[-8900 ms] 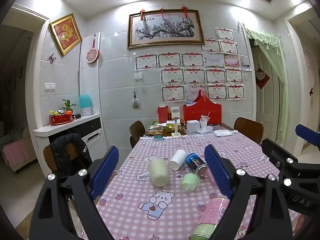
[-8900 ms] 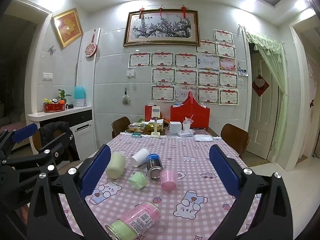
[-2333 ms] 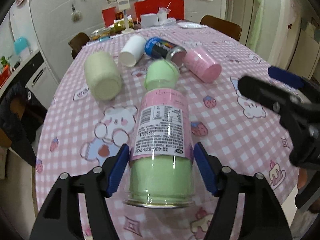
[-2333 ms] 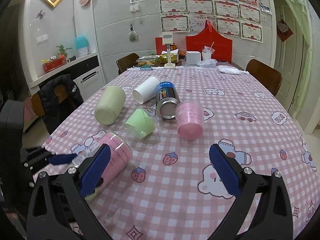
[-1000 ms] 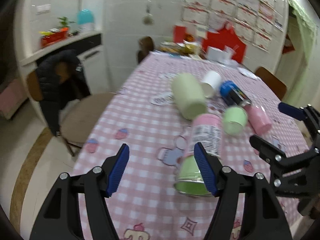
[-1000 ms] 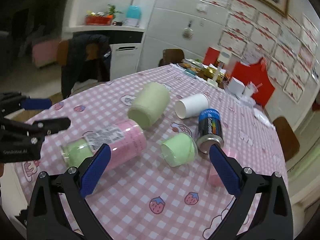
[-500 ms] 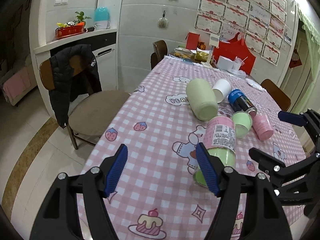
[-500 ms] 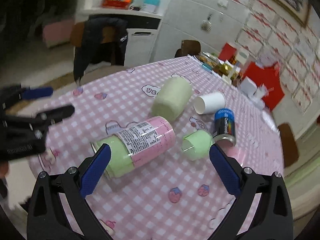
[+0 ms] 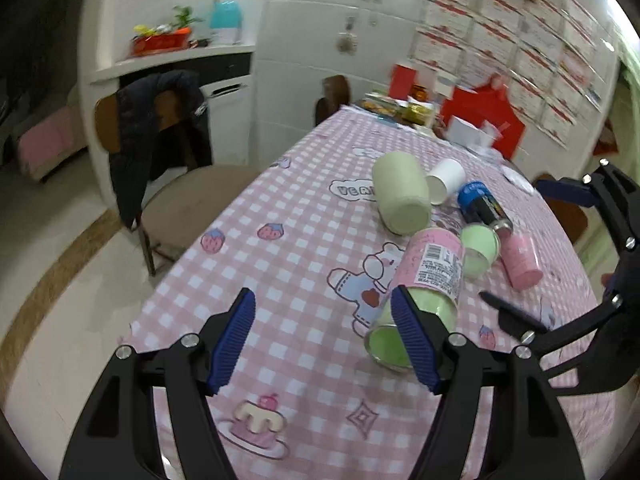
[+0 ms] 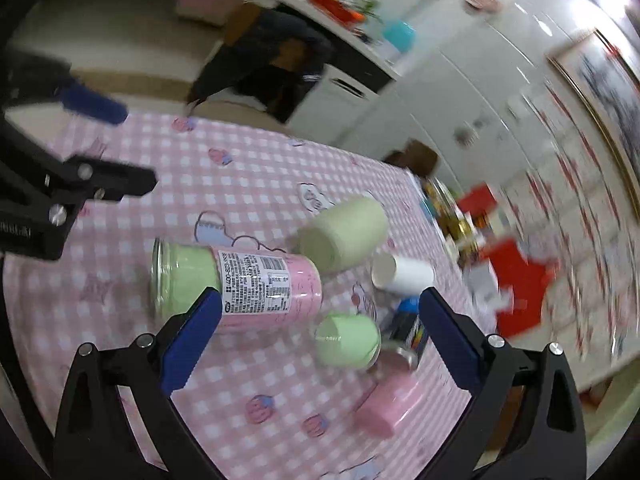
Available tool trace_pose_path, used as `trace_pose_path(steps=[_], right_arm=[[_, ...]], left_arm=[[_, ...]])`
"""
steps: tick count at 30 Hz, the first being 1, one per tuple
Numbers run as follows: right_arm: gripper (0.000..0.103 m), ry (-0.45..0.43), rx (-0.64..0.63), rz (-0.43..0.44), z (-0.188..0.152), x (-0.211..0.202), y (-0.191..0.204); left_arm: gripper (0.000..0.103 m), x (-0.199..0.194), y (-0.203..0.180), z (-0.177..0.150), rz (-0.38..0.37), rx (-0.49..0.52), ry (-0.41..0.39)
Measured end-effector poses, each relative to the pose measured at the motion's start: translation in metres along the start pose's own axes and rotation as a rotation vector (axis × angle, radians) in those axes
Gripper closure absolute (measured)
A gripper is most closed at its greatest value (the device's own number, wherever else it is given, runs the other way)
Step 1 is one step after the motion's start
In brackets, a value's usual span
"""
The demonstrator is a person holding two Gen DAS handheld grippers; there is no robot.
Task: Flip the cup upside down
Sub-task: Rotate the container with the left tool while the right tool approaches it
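- Left hand-held gripper (image 9: 324, 340): jaws spread wide, nothing between the blue pads; hovering over the near edge of the bench (image 9: 280, 280).
- Right hand-held gripper (image 10: 320, 328): jaws likewise parted wide and empty; seen in the left view at far right (image 9: 592, 264), beyond the cups.
- Pink-labelled glass cup with green inside (image 9: 420, 288): on its side on the bench, mouth toward the left hand-held gripper, just ahead of and beside its right pad; in the right view (image 10: 236, 284) just ahead of the left pad, mouth pointing left. Not gripped.
- Small green cup (image 10: 348, 340): on its side, straight ahead between the right hand-held gripper's pads; in the left view (image 9: 480, 246) just beyond the glass cup.
- Large pale green cup (image 9: 400, 196): on its side, further ahead of the left hand-held gripper; in the right view (image 10: 344, 236) beyond the glass cup.
- White paper cup (image 9: 444, 180): on its side, just beside the pale green cup.
- Blue can (image 9: 484, 208): lying down, near the small green cup.
- Pink cup (image 9: 520, 260): on its side, ahead and right of the left hand-held gripper; in the right view (image 10: 388, 404) low, near the right pad.
- Pink checked tablecloth with cartoon prints covering the bench.
- Chair with a dark jacket (image 9: 160, 128): ahead and left of the left hand-held gripper, off the bench.
- Right view blurred throughout.
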State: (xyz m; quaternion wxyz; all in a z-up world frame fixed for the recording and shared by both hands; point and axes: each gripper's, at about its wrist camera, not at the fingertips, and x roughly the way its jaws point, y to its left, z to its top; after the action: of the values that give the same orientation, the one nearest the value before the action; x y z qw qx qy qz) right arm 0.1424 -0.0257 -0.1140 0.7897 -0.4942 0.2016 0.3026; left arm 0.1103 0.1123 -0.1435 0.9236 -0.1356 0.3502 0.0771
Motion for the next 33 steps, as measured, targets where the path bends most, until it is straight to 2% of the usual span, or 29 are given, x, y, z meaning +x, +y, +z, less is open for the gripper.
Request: trace_pose_path(steps=[4,8,15,19,23,27,30,32,33], right_arm=[[0.008,-0.054,-0.178,0.083,-0.006,0.01,-0.002],[0.014,-0.102,-0.386,0.194,-0.01,0.024,0.002],[0.014,-0.146,-0.709,0.356,-0.015,0.032,0.018],[0.015,-0.177,-0.837,0.423,-0.01,0.037,0.028],[0.015,-0.199,-0.892,0.478,0.0,0.044,0.035],[0.015,-0.194,-0.927,0.549,0.011,0.053,0.047],[0.016,-0.161,-0.885,0.567,0.025,0.066,0.052],[0.032,-0.113,-0.817,0.59,0.035,0.076,0.054],[0.033,-0.09,-0.77,0.577,0.04,0.082,0.054]], left_arm=[[0.034,0.001,-0.007,-0.009,0.068,-0.113,-0.019],[0.034,0.0,-0.018,-0.018,0.158,-0.193,-0.057],[0.034,0.009,-0.022,-0.03,0.201,-0.34,-0.006],[0.033,0.01,-0.021,-0.036,0.237,-0.411,0.002],[0.033,0.013,-0.012,-0.041,0.267,-0.464,0.041],[0.033,0.012,-0.003,-0.043,0.338,-0.481,0.047],[0.033,0.018,0.006,-0.044,0.352,-0.508,0.075],[0.033,0.024,0.012,-0.045,0.355,-0.525,0.092],[0.033,0.026,0.013,-0.045,0.356,-0.529,0.097]])
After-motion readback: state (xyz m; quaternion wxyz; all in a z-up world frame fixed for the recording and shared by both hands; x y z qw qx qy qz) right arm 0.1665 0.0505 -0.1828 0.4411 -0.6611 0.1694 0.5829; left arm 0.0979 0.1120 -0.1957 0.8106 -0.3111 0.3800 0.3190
